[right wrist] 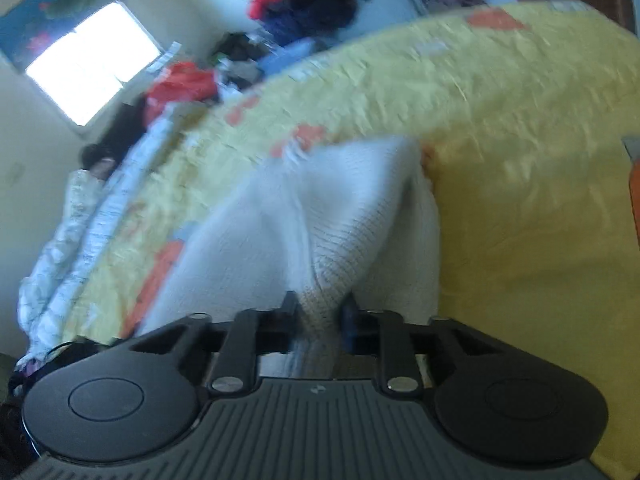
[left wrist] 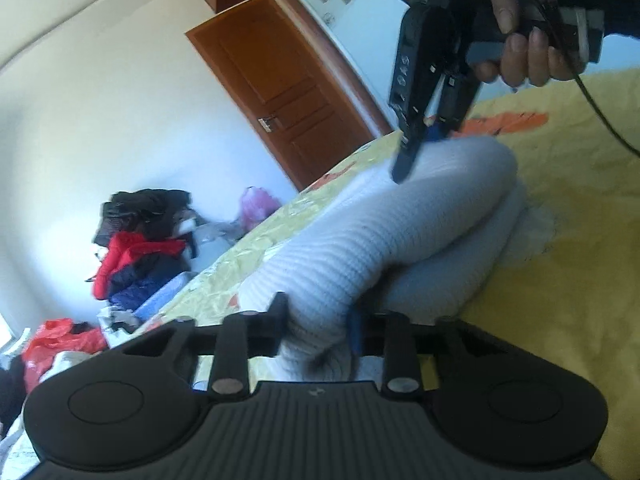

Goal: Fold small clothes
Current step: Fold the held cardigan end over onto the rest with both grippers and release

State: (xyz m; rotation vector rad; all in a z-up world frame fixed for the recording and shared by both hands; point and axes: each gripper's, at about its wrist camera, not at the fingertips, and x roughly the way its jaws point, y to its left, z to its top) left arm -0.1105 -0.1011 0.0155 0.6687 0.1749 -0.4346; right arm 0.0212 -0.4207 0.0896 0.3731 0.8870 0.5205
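A white ribbed knit garment (left wrist: pixel 400 236) lies partly rolled over itself on a yellow bedspread (left wrist: pixel 560 208). My left gripper (left wrist: pixel 320 320) is shut on one edge of it, the cloth bunched between the fingers. My right gripper (left wrist: pixel 424 140), held by a hand, is shut on the garment's far edge and lifts it. In the right wrist view the same white garment (right wrist: pixel 320 216) runs from my right gripper (right wrist: pixel 320 312) out over the bedspread (right wrist: pixel 520 160), pinched between the fingers. The view is blurred by motion.
A brown wooden door (left wrist: pixel 288 92) stands behind the bed. A pile of red, black and blue clothes (left wrist: pixel 140 248) and red bags (left wrist: pixel 60 340) lie on the floor beside the bed. A bright window (right wrist: pixel 92 68) and a white patterned quilt (right wrist: pixel 88 224) show along the bed's edge.
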